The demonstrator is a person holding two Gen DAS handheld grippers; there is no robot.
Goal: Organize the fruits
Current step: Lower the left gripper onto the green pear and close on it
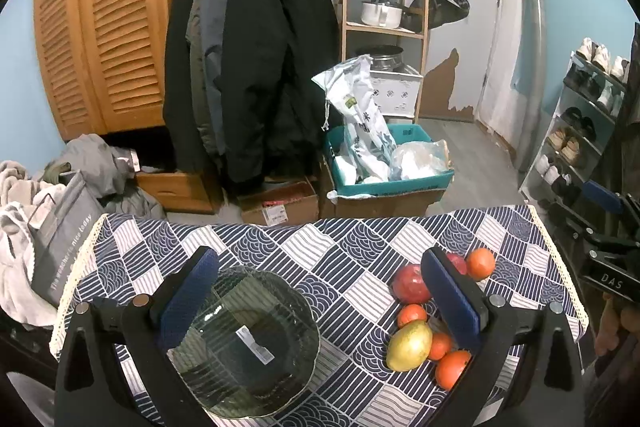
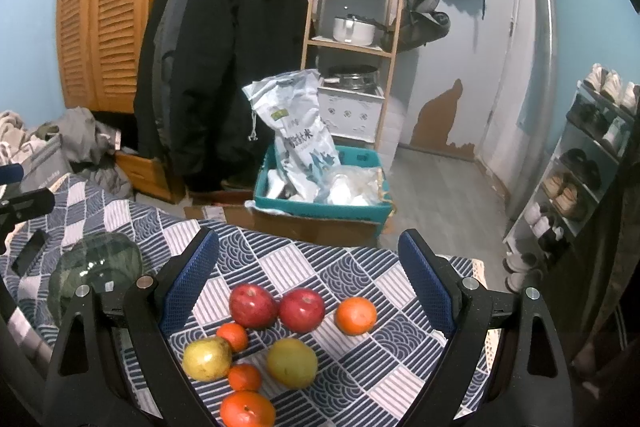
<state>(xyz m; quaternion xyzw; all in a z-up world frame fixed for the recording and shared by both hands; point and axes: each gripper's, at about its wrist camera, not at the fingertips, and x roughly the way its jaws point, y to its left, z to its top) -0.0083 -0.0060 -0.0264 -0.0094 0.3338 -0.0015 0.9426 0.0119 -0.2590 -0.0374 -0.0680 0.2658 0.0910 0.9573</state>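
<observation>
Right gripper (image 2: pixel 308 291): you are holding it wide open and empty, hovering over the loose fruit so any piece fits between the pads. Two red apples (image 2: pixel 253 305) are lying dead centre, an orange (image 2: pixel 355 315) at 3 o'clock, yellow fruits (image 2: pixel 291 363) and small oranges at 6 o'clock. Left gripper (image 1: pixel 320 303): you are keeping it spread and empty over the glass bowl (image 1: pixel 256 347), likely the fruit's destination, on the patterned tablecloth (image 1: pixel 340 243).

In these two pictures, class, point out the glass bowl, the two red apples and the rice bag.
Glass bowl (image 1: pixel 244 343), left wrist view: on its ribbed inside.
Left apple (image 2: pixel 253 305), right wrist view: middle of its skin.
Right apple (image 2: pixel 301 309), right wrist view: middle of its skin.
Rice bag (image 2: pixel 298 131), right wrist view: its printed front.
</observation>
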